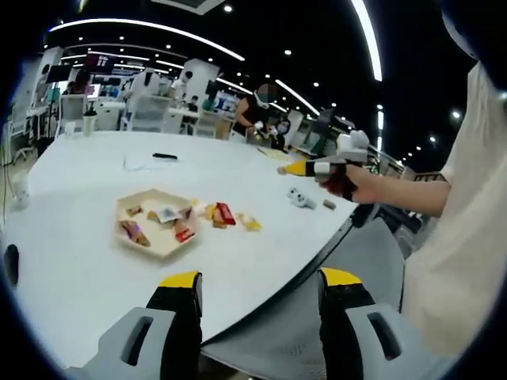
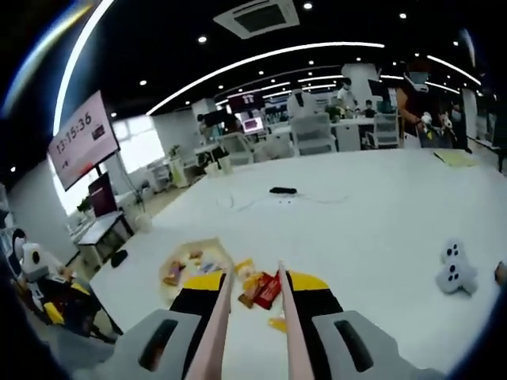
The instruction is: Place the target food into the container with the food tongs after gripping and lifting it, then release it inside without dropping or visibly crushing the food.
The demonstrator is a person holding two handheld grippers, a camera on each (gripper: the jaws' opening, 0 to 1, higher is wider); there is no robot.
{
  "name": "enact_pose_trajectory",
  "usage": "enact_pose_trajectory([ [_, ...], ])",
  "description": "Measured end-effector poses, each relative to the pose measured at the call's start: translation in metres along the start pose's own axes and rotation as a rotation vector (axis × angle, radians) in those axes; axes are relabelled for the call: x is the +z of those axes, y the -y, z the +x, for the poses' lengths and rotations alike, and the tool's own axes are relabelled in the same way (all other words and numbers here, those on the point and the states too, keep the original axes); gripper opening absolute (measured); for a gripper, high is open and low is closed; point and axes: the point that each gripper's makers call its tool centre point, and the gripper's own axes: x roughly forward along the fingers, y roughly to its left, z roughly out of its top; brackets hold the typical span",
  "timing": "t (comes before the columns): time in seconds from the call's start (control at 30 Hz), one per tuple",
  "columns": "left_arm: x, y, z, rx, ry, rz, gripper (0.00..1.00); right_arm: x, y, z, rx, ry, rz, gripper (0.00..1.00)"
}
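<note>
Though tongs [image 2: 249, 332] cut off below, snacks [image 2: 261, 289] blurred.

you're in a large open-plan office: long curved ceiling light strips [image 2: 261, 59] run overhead, rows of desks with white chairs [image 2: 313, 133] and monitors [image 2: 253, 124] fill the back, a wall screen [image 2: 82, 138] shows a clock, and you stand at a big white table [image 1: 95, 261].

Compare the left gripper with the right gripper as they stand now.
The left gripper has its jaws wide apart and bare; the right gripper holds pinkish tongs between its jaws. The left hangs over the table edge, the right over the snacks. Both have yellow-tipped black jaws.
</note>
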Motion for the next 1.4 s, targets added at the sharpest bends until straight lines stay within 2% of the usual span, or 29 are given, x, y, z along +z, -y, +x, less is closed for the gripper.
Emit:
enact_pose_trajectory([
  [0.2, 0.003, 0.001, 0.003, -0.004, 0.000, 0.004, 0.58, -0.001, -0.004, 0.007, 0.025, -0.010, 0.044, 0.30],
  [0.47, 0.001, -0.004, 0.002, 0.007, 0.000, -0.007, 0.58, -0.005, -0.005, 0.013, 0.032, -0.023, 0.005, 0.29],
  [0.9, -0.009, -0.004, 0.001, 0.019, -0.019, -0.032, 0.58, -0.027, -0.008, 0.023, 0.051, -0.084, -0.024, 0.29],
  [1.03, -0.010, -0.006, 0.001, 0.022, -0.022, -0.037, 0.58, -0.035, -0.004, 0.026, 0.024, -0.116, -0.083, 0.29],
  [1.4, -0.012, -0.008, 0.001, 0.029, -0.034, -0.047, 0.58, -0.055, 0.001, 0.035, 0.035, -0.161, -0.037, 0.29],
])
